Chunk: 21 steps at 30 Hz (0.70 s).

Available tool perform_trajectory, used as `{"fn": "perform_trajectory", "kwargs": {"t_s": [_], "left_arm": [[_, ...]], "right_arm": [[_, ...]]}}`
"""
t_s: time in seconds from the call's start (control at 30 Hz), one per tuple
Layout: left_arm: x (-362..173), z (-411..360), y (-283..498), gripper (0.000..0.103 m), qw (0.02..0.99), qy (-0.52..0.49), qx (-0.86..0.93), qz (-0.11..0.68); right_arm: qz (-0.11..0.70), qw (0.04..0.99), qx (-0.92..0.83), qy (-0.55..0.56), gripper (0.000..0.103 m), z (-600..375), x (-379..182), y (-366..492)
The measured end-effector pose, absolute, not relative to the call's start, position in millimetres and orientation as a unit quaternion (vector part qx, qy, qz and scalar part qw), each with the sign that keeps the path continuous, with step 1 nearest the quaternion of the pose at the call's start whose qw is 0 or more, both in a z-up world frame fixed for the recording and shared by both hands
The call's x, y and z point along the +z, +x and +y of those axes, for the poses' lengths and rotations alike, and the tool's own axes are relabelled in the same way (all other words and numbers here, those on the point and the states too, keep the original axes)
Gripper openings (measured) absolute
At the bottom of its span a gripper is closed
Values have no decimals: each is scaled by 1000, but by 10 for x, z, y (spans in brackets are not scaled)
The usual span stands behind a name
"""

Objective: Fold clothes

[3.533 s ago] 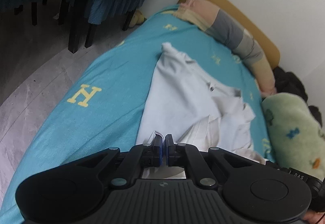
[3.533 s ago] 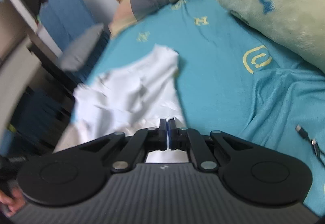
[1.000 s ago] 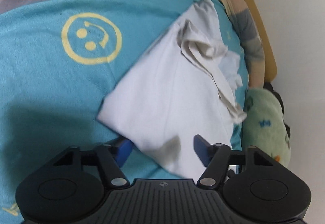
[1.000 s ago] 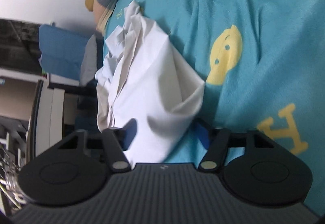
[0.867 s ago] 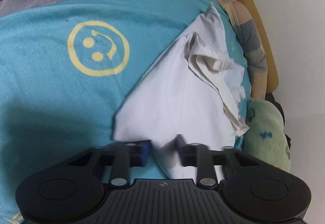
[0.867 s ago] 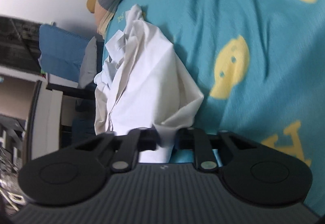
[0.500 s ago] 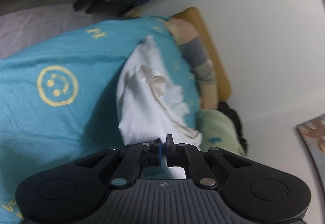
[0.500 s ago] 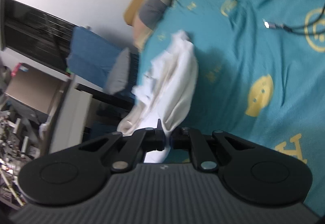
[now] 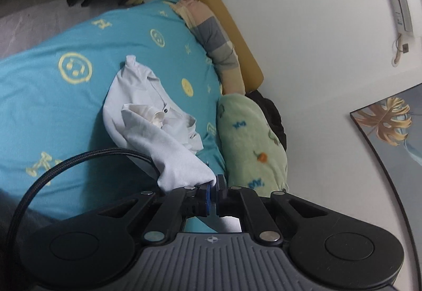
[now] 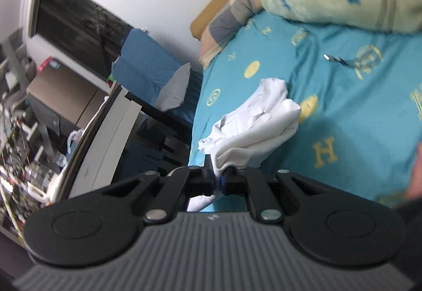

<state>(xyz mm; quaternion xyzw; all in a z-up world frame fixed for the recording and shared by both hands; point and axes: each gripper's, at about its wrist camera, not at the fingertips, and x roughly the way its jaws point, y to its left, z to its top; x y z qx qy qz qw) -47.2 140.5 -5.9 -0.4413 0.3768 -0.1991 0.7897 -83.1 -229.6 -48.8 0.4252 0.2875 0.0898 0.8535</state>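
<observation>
- Left gripper (image 9: 213,194) and right gripper (image 10: 216,180), spread wide a second ago, now pinch the white shirt (image 9: 147,117), lifted toward six o'clock.

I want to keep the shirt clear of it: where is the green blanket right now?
In the left wrist view the green blanket lies on the bed just right of the white shirt, below the striped pillow, against the wall.
</observation>
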Motion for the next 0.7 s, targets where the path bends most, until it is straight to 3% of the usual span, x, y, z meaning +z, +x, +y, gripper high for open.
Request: {"fn": "perform_trajectory", "kwargs": {"t_s": [0.13,0.4,0.7], "left_arm": [[10,1334,-108,4,805,-416,-189,378],[1,1190,851,4,829,-376,-155,383],[-521,1075,1884,5,836,-360,-113,399]], "right_arm": [[291,839,85,452,8,-2371,-549,-680],[310,811,67,492,9,-2445,-624,716],[353,782,-3,514,10,-2421,-1453,2049]]}}
